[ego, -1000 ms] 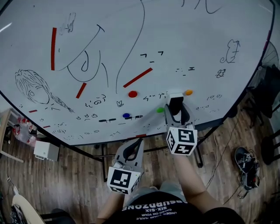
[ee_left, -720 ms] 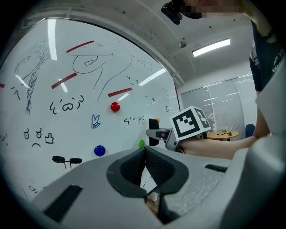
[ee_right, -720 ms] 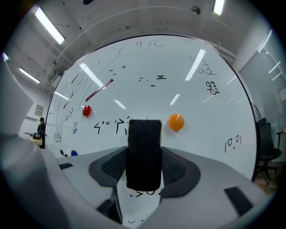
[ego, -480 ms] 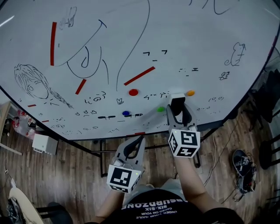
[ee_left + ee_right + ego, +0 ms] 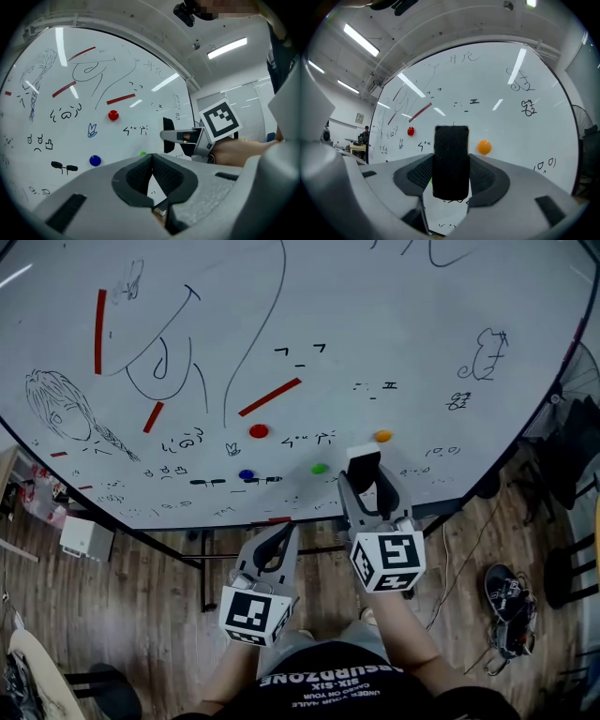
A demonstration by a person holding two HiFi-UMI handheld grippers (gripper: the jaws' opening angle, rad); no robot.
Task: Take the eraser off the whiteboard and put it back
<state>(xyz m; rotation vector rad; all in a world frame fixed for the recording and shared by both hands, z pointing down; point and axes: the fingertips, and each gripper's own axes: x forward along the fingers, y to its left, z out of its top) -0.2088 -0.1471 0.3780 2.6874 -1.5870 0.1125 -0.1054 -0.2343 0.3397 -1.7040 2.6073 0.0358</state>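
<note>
Right claw (image 5: 450, 164) has just closed onto the black eraser (image 5: 363, 465). Pads grip its 2 sides, and it looks pulled just off the whiteboard (image 5: 394, 324). Removal likely done, return pending. Left claw (image 5: 151, 157) shut, empty, held low. Orange magnet (image 5: 382, 436) and green magnet (image 5: 320, 468) flank the eraser; bare board between them, bottom edge near.

One whiteboard (image 5: 422, 315), one eraser (image 5: 363, 469), two grippers (image 5: 286, 531) (image 5: 364, 486) — four round magnets (image 5: 259, 431) (image 5: 246, 474) (image 5: 319, 468) (image 5: 382, 436)
</note>
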